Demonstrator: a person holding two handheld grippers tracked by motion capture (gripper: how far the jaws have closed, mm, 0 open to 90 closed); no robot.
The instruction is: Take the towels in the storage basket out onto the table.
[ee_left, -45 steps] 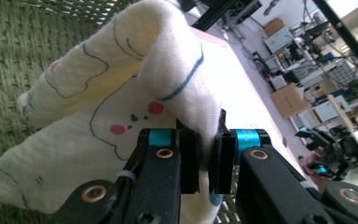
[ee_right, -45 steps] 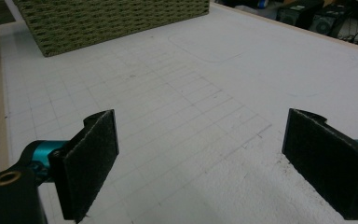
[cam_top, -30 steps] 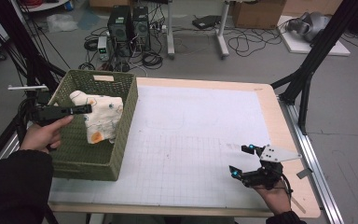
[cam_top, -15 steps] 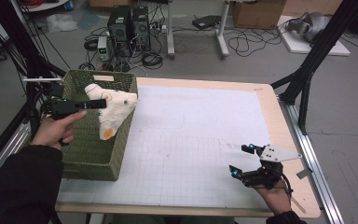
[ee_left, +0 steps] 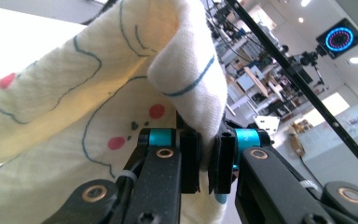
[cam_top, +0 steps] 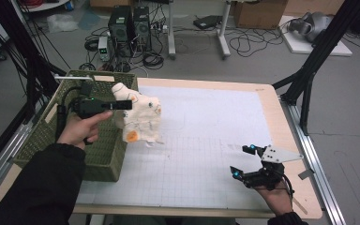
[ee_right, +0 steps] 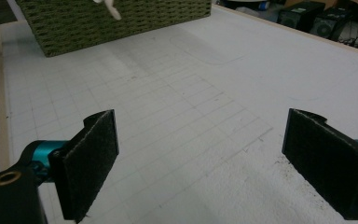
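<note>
Since the earlier frame: left gripper (cam_top: 122, 105) carried up and out of the green woven basket (cam_top: 42, 140) toward the white gridded mat (cam_top: 206, 140), cream printed cloth (cam_top: 138, 119) along with it; right gripper (cam_top: 243, 161) unmoved. Cloth now hanging clear of the basket's inner edge, bunched, lower end over the mat's left margin, apparently not touching the surface. In the left gripper view, jaws nearly together, pinching a fold of the cloth (ee_left: 121, 107) between the pads; blue outlines and red dots on the fabric. Right gripper low at the near right of the mat, jaws spread wide with nothing between the pads (ee_right: 93, 158). Basket at the table's left edge.
</note>
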